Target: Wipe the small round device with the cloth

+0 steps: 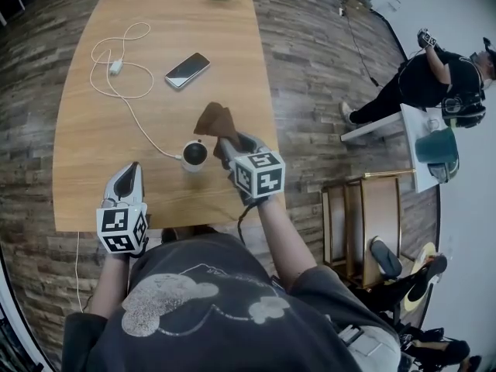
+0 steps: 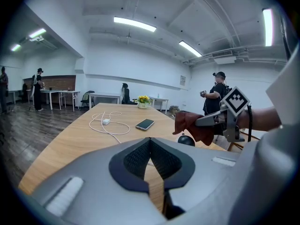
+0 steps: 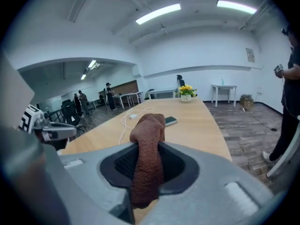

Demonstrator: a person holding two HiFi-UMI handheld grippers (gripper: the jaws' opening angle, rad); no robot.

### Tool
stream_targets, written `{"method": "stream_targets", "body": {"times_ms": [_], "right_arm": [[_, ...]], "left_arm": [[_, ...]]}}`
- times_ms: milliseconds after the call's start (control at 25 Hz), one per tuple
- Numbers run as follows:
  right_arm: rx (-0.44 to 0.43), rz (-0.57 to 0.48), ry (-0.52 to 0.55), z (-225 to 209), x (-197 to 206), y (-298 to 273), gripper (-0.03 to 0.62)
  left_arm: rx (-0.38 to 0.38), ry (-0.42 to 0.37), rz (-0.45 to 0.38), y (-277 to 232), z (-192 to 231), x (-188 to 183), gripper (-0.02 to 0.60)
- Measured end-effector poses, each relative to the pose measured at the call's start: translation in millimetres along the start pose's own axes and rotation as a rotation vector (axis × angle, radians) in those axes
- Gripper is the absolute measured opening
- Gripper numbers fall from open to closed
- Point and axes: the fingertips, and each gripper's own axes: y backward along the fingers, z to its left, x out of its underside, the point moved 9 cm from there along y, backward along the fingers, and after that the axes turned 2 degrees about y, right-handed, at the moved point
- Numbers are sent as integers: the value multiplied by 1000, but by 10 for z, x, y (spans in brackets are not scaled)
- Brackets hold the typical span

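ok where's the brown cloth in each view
Head view: cloth at centre, held by the right gripper near the round device.
Left gripper view: cloth right of centre.
Right gripper view: cloth at centre, between the jaws.
Shared landmark: the phone on the table.

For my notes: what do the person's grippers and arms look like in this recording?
Both the left gripper and right gripper have light grey moulded bodies tapering to two jaws lined with black ribbed pads. Each carries a white cube printed with black square markers. The person wears a dark grey short-sleeved T-shirt with a pale print.
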Motion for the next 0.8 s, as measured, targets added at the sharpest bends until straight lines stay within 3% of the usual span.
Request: {"method": "stream_targets", "body": {"times_ms": [240, 800], "right_arm": [[-94, -41, 54, 425, -266, -8, 83], [-75, 73, 57, 1004, 62, -147, 83]], "left_arm": [[14, 2, -1, 18, 36, 5, 18], [36, 4, 11, 182, 183, 86, 18]]}}
